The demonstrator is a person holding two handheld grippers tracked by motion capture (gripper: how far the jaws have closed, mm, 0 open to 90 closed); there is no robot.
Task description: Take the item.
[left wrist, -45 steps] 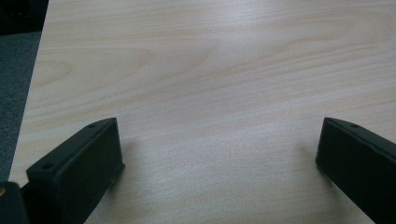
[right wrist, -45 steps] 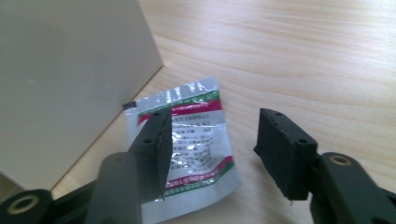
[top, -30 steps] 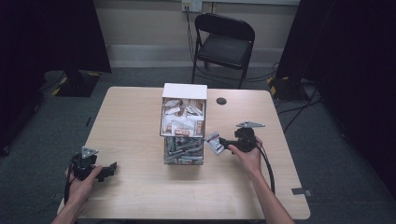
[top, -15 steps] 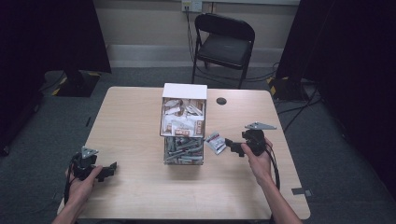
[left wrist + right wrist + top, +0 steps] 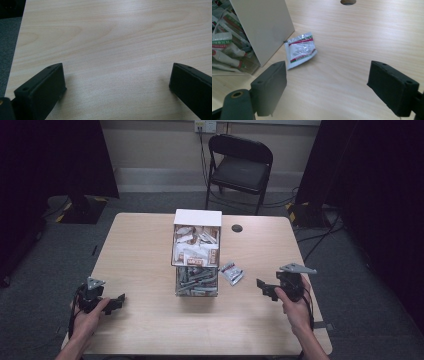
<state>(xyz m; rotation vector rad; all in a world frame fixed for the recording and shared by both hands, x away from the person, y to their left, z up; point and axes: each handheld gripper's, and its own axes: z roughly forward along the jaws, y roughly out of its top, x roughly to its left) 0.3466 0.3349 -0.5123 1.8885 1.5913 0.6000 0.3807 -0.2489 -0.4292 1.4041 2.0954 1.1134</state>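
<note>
A light wooden table [image 5: 150, 245] with a round hole [image 5: 237, 228] near its far edge is set on a grey carpeted floor [image 5: 145, 202]. Behind it a black folding chair [image 5: 240, 167] is placed before a pale wall [image 5: 150, 145] with a skirting board and a socket [image 5: 205, 125], from which cables are led down. Dark curtains [image 5: 380, 195] are hung at both sides, and the room is dimly lit.
</note>
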